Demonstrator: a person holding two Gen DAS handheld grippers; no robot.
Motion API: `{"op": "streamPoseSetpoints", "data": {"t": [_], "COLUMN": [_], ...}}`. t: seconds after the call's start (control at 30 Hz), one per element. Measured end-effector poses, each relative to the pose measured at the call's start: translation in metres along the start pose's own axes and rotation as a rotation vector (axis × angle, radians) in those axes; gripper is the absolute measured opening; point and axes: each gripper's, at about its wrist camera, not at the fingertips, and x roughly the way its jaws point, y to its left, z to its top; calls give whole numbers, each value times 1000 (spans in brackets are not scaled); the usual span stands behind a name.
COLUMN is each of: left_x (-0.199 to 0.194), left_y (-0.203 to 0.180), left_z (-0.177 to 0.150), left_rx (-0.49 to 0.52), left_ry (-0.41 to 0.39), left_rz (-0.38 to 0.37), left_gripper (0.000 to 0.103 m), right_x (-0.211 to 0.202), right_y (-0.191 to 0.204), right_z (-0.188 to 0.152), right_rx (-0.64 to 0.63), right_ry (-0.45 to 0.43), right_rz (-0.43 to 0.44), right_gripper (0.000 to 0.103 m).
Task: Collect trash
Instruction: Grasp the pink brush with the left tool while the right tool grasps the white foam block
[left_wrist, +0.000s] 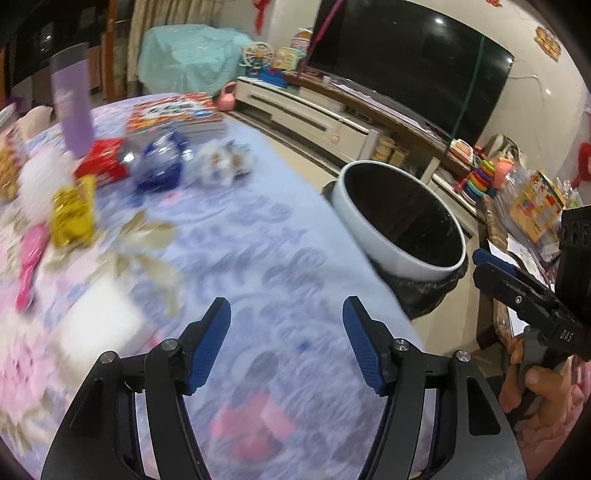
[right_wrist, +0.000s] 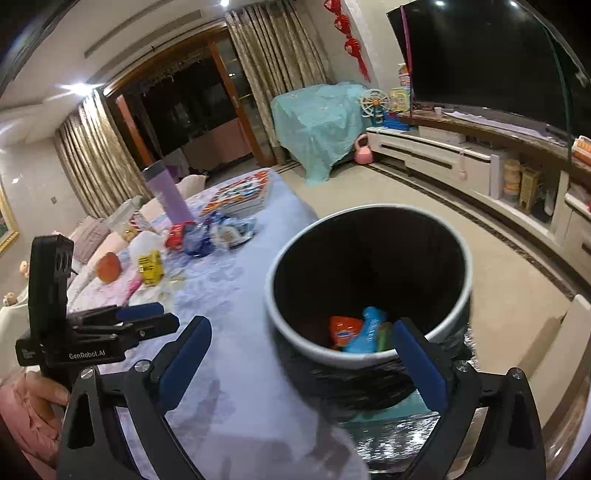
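We see the surface (left_wrist: 280, 236), draped in a pale blue floral cloth, running out ahead of both tongs. Off its edge, just ahead of the right tongs (right_wrist: 301, 354), stands the trash bin (right_wrist: 369, 360), white-rimmed and lined with a black bag; in the left wrist view the same bin (left_wrist: 402, 254) lies ahead and to the right of the left tongs (left_wrist: 286, 345). At its bottom rest an orange wrapper (right_wrist: 343, 330) and a blue wrapper (right_wrist: 365, 328).

Far ahead of the left tongs and to their left, the remaining litter is strewn on the cloth: a crumpled blue-and-clear bag (left_wrist: 159, 162), a red packet (left_wrist: 101, 160), a yellow packet (left_wrist: 74, 212) and, blurred as it is, what we take for a pale crumpled wrapper (left_wrist: 221, 162). A purple bottle (left_wrist: 72, 107) stands upright among them.

The left tongs hang above bare cloth, blue pads spread wide, holding and touching nothing. The right tongs are likewise spread wide and empty, their right pad overlapping the bin's near rim in view.
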Motion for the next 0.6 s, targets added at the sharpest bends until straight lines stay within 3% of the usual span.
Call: {"op": "streamPoseSetpoints", "data": {"t": [0.6], "left_x": [-68], "left_y": [96], "left_z": [-49], "left_rx": [-153], "left_ry": [-56], "left_rz": [118], "left_gripper": [64], "right_x": [32], "right_y": [88], "right_z": [-34], "right_rx": [-19], "right_ry": [72], "right_rz": [118], "right_gripper": [100]}}
